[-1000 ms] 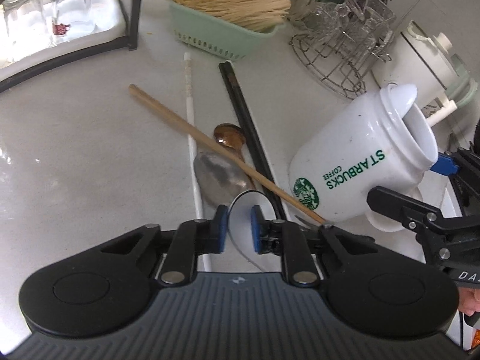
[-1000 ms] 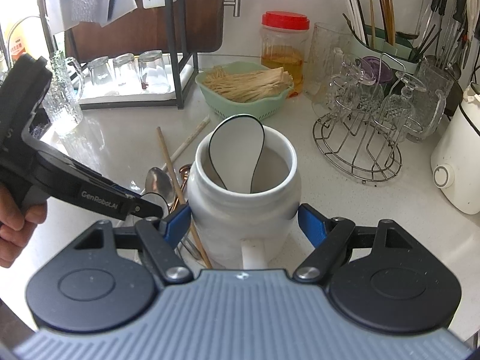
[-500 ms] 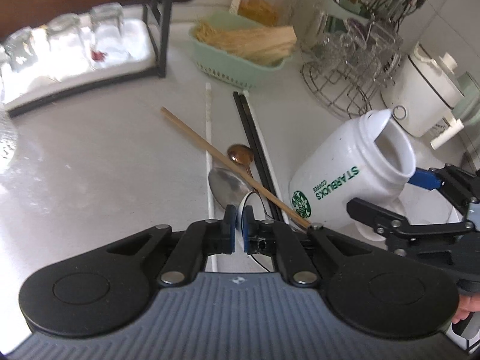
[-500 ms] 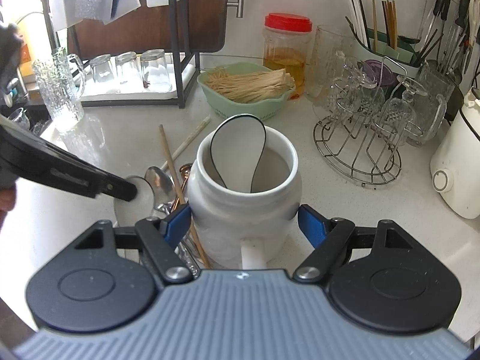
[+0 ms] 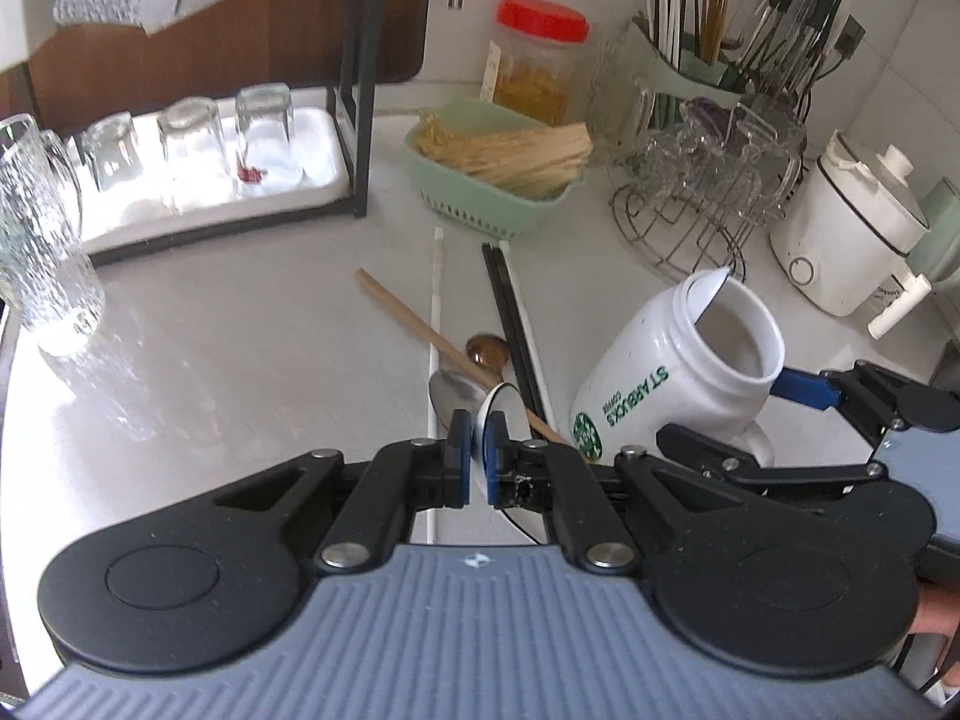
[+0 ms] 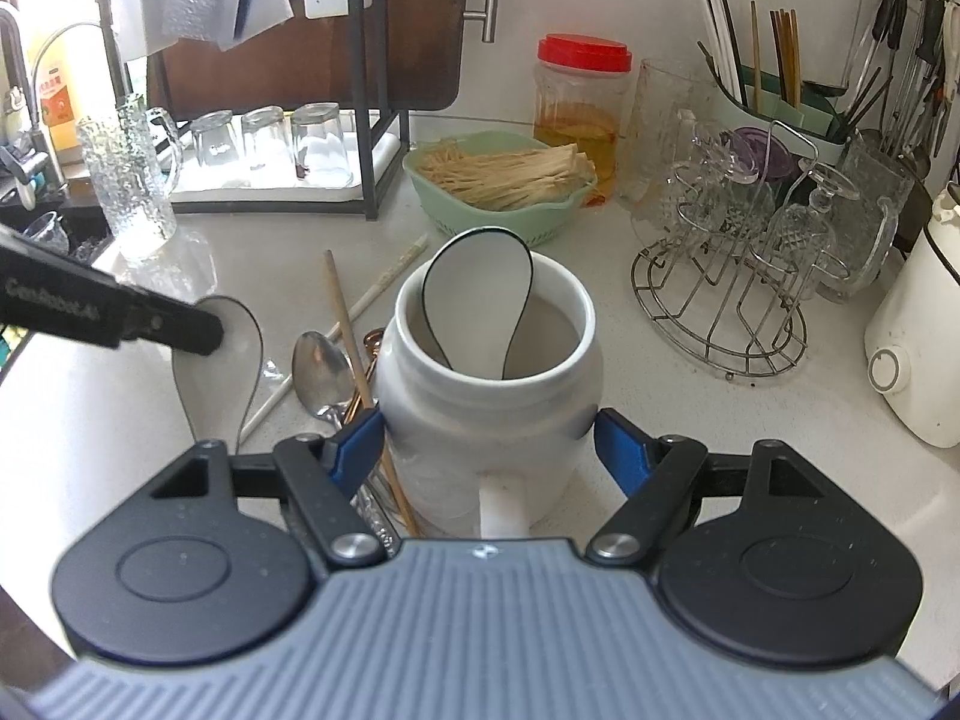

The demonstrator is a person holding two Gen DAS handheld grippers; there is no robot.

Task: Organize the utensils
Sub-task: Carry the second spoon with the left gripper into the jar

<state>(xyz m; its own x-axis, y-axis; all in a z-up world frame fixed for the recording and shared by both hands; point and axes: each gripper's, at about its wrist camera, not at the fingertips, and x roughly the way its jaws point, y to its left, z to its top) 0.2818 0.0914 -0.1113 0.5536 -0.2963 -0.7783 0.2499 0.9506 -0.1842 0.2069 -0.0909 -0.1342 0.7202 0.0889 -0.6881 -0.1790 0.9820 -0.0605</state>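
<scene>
My left gripper (image 5: pixel 478 438) is shut on a white black-rimmed ceramic spoon (image 5: pixel 501 402), held just above the counter; in the right wrist view the spoon (image 6: pixel 228 384) hangs left of the mug. My right gripper (image 6: pixel 489 444) is closing tighter on the white Starbucks mug (image 6: pixel 456 396), with its pads pressing the sides. The mug (image 5: pixel 660 384) is tilted, and a second white spoon (image 6: pixel 480 288) stands in it. On the counter lie a metal spoon (image 5: pixel 453 393), a small copper spoon (image 5: pixel 487 351), a wooden chopstick (image 5: pixel 408 312), a white chopstick (image 5: pixel 437 300) and black chopsticks (image 5: pixel 510 312).
A green basket of sticks (image 5: pixel 498 180) and a red-lidded jar (image 5: pixel 540 60) stand at the back. A wire rack of glasses (image 5: pixel 702 198) and a white cooker (image 5: pixel 852 228) are to the right. A tray of upturned glasses (image 5: pixel 180 180) and a tall glass mug (image 5: pixel 42 252) are on the left.
My left gripper closed on the white spoon and lifted it off the counter, tilting its view up. The right gripper and the mug kept still.
</scene>
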